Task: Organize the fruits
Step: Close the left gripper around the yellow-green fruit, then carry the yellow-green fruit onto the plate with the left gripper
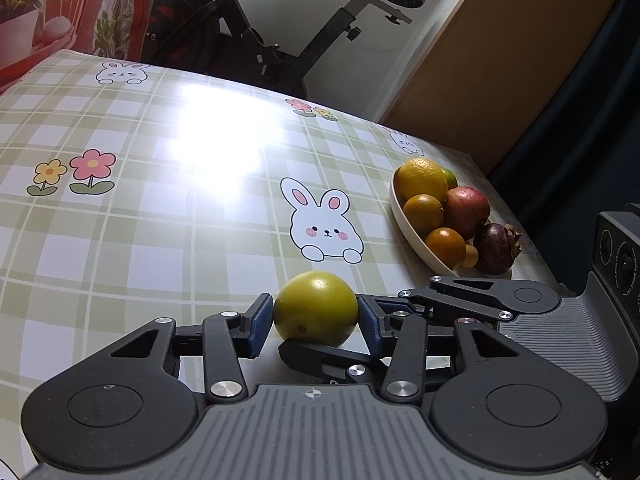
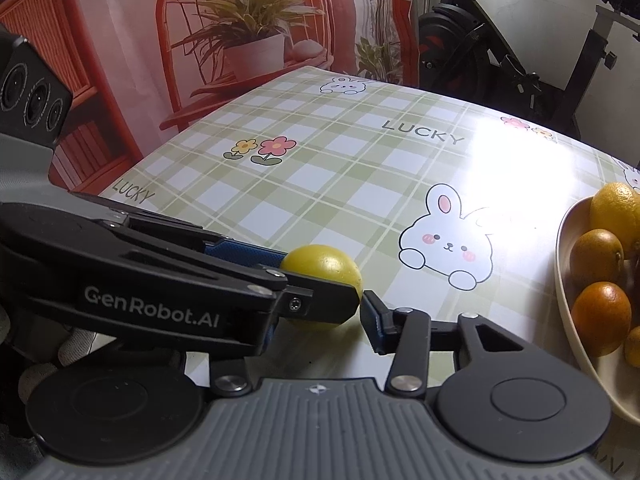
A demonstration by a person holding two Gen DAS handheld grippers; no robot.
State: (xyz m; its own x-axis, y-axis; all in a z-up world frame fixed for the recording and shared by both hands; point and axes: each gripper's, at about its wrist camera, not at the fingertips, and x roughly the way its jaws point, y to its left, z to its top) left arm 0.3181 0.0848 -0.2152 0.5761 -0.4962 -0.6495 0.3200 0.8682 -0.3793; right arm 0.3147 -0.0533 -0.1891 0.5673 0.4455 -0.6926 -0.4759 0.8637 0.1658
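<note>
A yellow-green fruit [image 1: 316,308] lies on the table [image 1: 160,208], whose green-and-white checked cloth carries cartoon rabbits, pink and yellow flowers and, in the right wrist view, the word "LUCKY" printed twice: once near the middle of the cloth at about twelve o'clock from the fruit, and once along the cloth's edge at about ten o'clock.

The left gripper [image 1: 316,314] has its jaws clamped on the fruit: in the left wrist view both blue pads [image 1: 261,322] press against its sides, one at nine o'clock and one at three o'clock.

The right gripper [image 2: 362,300] reaches toward the same fruit [image 2: 320,266]. One of its blue-padded fingers [image 2: 374,322] stands right at the fruit's near edge, but the other is hidden behind the left gripper [image 2: 320,300], so I cannot tell whether its jaws press on the fruit or stand free. In the left wrist view a black finger of the right gripper [image 1: 320,354] lies just under the fruit at six o'clock.

The left gripper's black arm, seen from the right wrist camera, bears the white lettering "GenRobot.AI".

At about two o'clock from the fruit sits a cream bowl [image 1: 404,224] holding a large yellow citrus [image 1: 422,178], several small oranges [image 1: 423,209], a red fruit [image 1: 468,210] and a dark purple mangosteen [image 1: 498,248].
</note>
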